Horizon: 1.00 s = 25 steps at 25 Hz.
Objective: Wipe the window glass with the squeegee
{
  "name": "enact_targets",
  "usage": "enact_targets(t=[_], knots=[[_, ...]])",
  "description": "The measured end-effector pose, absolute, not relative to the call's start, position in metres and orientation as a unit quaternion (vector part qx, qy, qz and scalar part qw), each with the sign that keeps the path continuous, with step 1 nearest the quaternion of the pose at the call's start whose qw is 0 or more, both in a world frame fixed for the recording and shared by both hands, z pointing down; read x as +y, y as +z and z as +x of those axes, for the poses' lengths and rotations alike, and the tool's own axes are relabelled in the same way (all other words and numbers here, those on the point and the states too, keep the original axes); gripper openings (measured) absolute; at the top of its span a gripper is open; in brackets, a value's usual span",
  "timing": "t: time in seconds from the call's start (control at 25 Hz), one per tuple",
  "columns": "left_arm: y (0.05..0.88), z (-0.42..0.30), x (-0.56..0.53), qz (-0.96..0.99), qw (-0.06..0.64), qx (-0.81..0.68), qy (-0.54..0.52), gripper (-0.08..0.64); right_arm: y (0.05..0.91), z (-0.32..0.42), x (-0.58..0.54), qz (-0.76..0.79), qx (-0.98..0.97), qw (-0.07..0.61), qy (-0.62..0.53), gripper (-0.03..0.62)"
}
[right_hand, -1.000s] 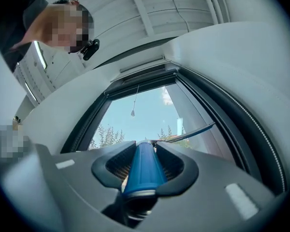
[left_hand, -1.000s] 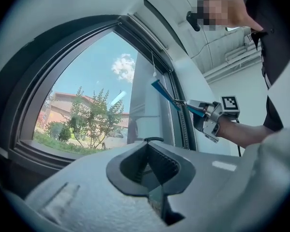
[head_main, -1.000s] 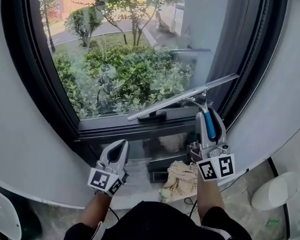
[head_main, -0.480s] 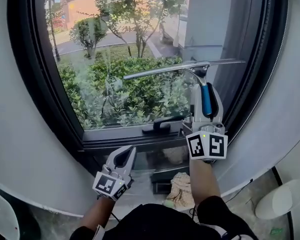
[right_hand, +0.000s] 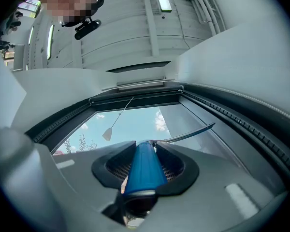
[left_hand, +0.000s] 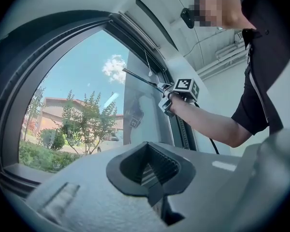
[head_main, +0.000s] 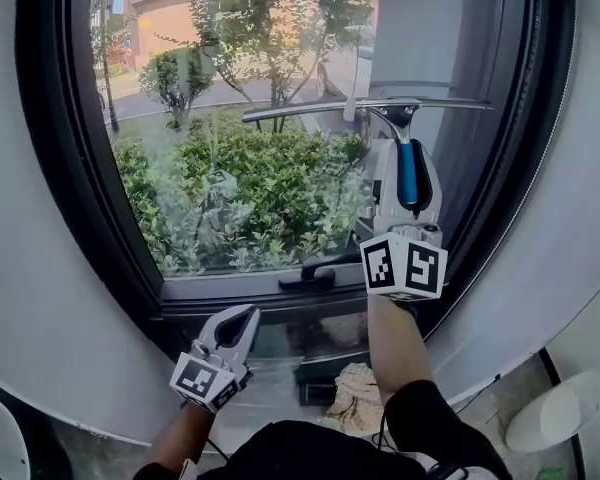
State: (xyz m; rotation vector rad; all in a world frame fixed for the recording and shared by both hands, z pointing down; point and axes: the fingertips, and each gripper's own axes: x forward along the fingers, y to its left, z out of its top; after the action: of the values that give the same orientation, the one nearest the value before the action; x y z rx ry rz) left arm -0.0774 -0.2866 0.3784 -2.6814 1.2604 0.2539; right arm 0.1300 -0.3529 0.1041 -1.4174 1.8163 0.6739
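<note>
Up against the upper right of the window glass (head_main: 240, 188) lies the squeegee (head_main: 365, 106), its blade near level and its blue handle pinched between the jaws of the right tool (head_main: 408, 168) (marker cube toward the camera). Below the glass, near the sill, the left tool (head_main: 235, 323) hangs with its jaws pressed together on nothing. A cloth (head_main: 355, 388) lies lower still, under the window's black latch (head_main: 315, 266).

Blue-handled squeegee (head_main: 408, 173) is held handle-down against the window glass (head_main: 230, 178), with its long metal blade kept roughly level, high up toward the glass's right side.
</note>
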Motion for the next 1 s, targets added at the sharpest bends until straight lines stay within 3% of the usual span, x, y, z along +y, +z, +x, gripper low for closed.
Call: enact_targets(t=[0.48,1.0], knots=[[0.372,-0.086,-0.289,-0.894,0.085,0.432,0.087,0.002,0.052,0.147,-0.375,-0.544,0.676,0.433,0.243,0.132],[0.372,-0.092,-0.299,-0.893,0.088,0.435,0.08,0.002,0.046,0.141,-0.384,-0.531,0.68,0.439,0.25,0.132]])
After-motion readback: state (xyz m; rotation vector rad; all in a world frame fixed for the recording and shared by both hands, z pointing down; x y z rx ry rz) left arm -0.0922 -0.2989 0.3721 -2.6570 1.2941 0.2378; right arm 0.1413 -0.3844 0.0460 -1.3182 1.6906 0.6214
